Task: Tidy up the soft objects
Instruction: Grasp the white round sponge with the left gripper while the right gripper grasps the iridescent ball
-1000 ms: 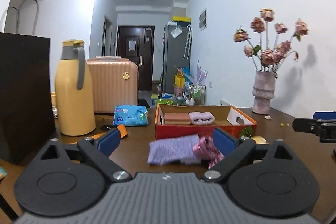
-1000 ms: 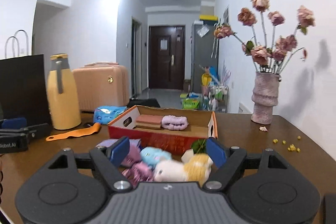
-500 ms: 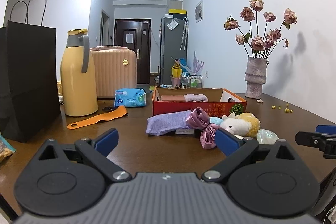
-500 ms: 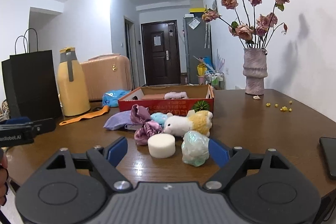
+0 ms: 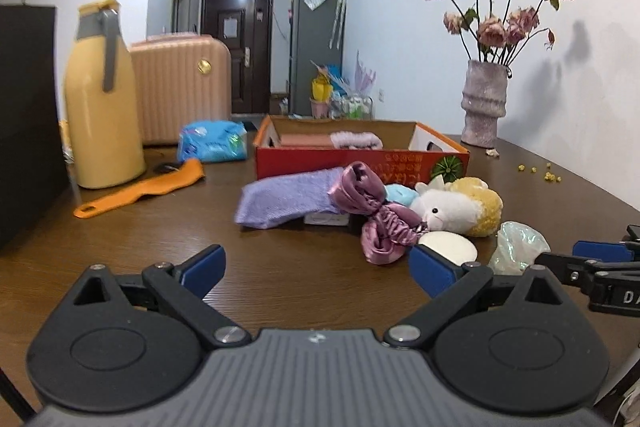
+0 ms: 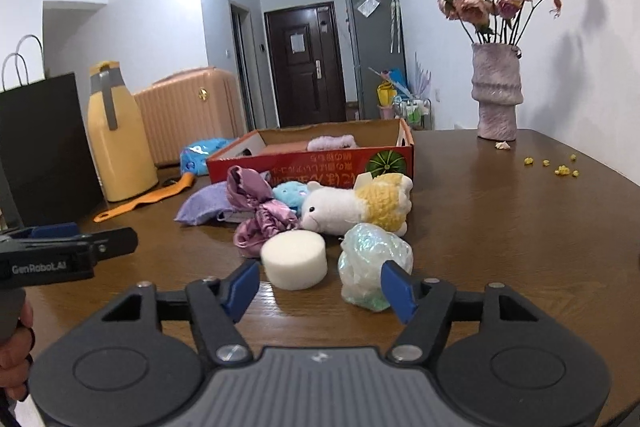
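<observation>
The right gripper [image 6: 320, 285] was spread with nothing pinched — its jaws just narrowed — and was best lowered squarely around the white sponge [image 6: 294, 259] or crinkly ball [image 6: 374, 261], both lying before the red box [image 6: 320, 163].

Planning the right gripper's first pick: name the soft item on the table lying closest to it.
The iridescent crumpled wrap ball, right by the right gripper's right fingertip. The white round sponge sits slightly farther; the plush lamb and scrunchie lie behind.

Bright ceiling light, fisheye edge warp, slight bg blur
</observation>
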